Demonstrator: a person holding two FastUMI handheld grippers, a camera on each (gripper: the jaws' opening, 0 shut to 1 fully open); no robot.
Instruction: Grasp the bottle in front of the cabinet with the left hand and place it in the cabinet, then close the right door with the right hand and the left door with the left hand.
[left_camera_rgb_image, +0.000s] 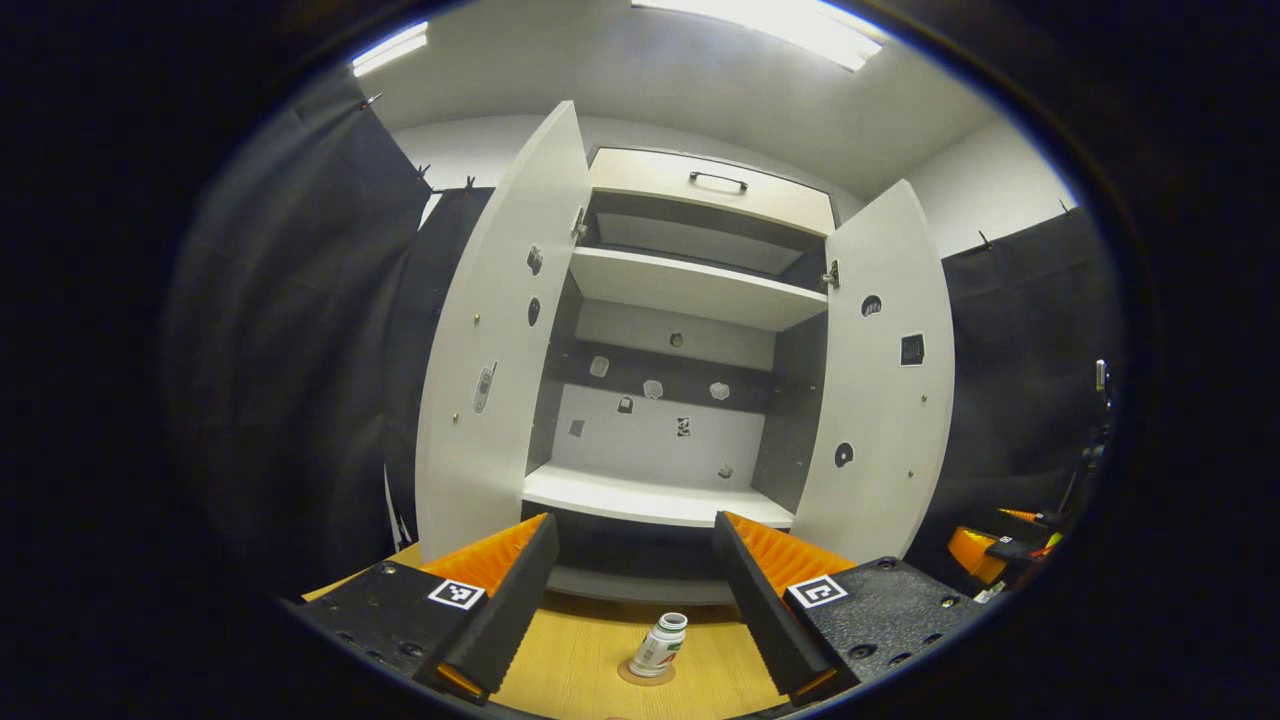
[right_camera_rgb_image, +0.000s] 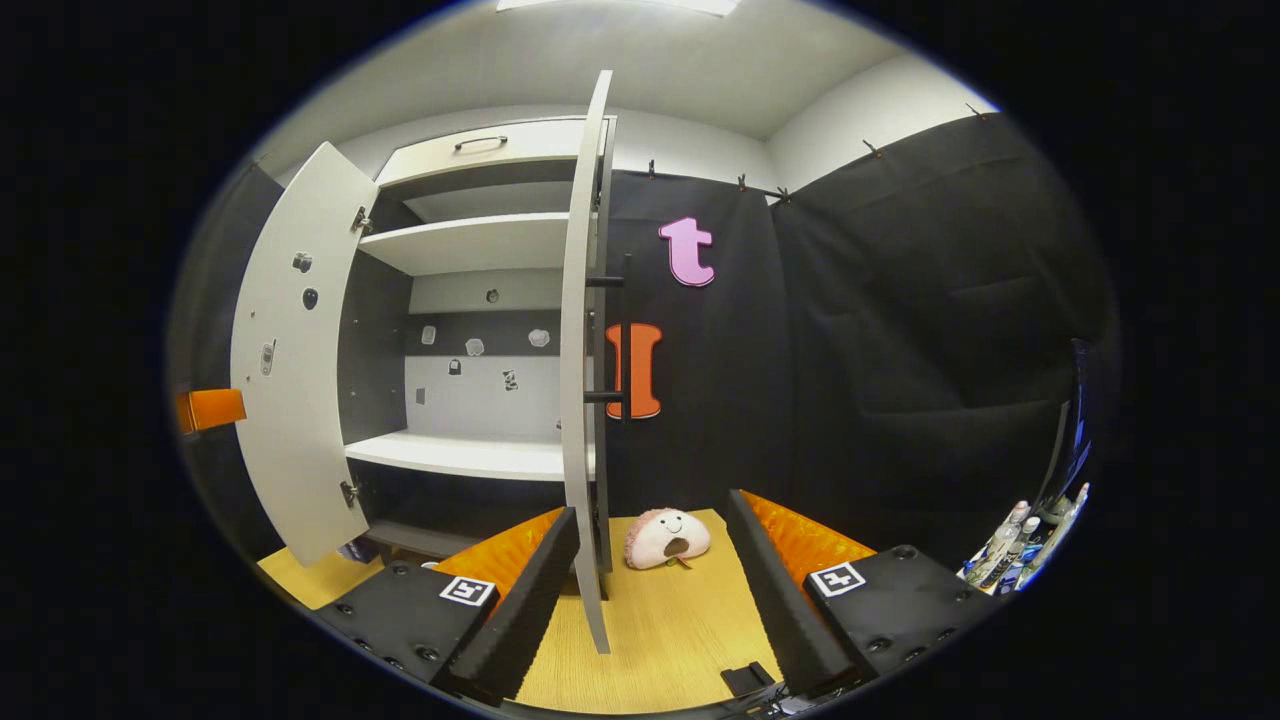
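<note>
A small white bottle (left_camera_rgb_image: 658, 645) with a white cap stands upright on a round marker on the wooden table (left_camera_rgb_image: 590, 660), in front of the white cabinet (left_camera_rgb_image: 690, 290). Both cabinet doors stand open: the left door (left_camera_rgb_image: 500, 340) and the right door (left_camera_rgb_image: 880, 380). My left gripper (left_camera_rgb_image: 635, 590) is open, above and short of the bottle, which shows between its fingers. In the right gripper view the right door (right_camera_rgb_image: 580, 380) is seen edge-on, with its dark handle (right_camera_rgb_image: 620, 340) on the far side. My right gripper (right_camera_rgb_image: 650, 590) is open, and the door's lower edge sits between its fingers.
A pink plush toy (right_camera_rgb_image: 666, 538) lies on the table to the right of the right door. The cabinet's lower shelf (left_camera_rgb_image: 650, 497) is bare, with small stickers on the back wall. Several bottles (right_camera_rgb_image: 1010, 550) stand at the far right. Black cloth walls surround the booth.
</note>
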